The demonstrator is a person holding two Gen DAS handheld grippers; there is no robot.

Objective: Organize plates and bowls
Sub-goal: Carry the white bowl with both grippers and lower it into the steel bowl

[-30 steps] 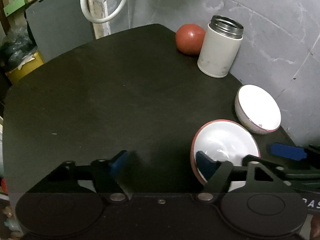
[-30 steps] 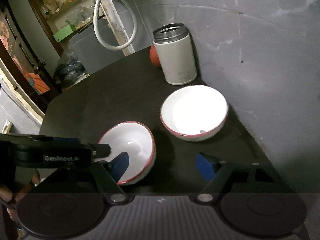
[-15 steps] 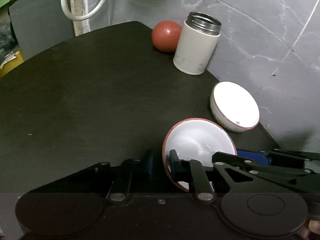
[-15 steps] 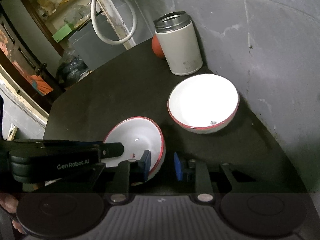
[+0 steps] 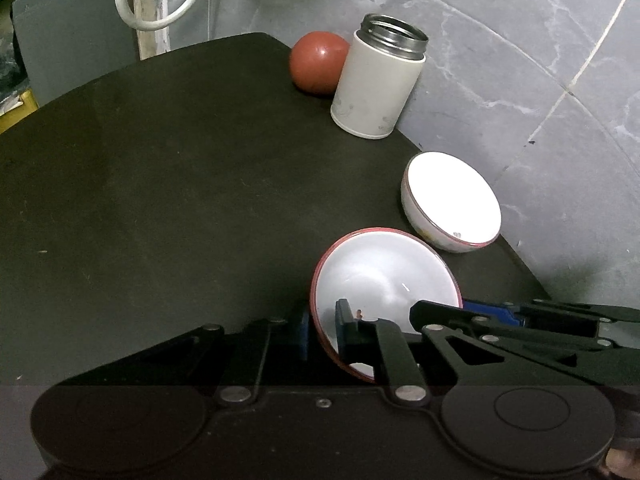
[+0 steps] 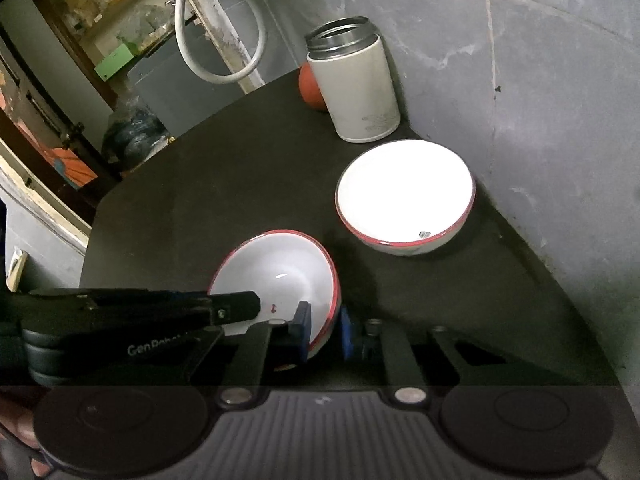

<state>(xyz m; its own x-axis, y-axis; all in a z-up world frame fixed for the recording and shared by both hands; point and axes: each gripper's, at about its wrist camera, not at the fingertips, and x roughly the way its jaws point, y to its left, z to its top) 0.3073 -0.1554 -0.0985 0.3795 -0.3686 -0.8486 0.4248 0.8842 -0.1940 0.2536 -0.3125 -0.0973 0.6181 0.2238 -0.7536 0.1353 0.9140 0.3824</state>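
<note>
At the near right edge of the black table (image 5: 160, 200), the left gripper (image 5: 322, 330) and the right gripper (image 6: 326, 330) each pinch opposite rims of the tilted red-rimmed bowl (image 5: 384, 276). Beyond, a second red-rimmed bowl (image 6: 404, 194) sits near the wall; farther, a lidless thermos (image 5: 378, 82) touches a red ball (image 5: 318, 62) at the far corner.

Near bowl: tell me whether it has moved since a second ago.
Yes. The near bowl, now clamped by both grippers, has tipped up on its side, its opening facing the far bowl, which stays put beside the flask.
</note>
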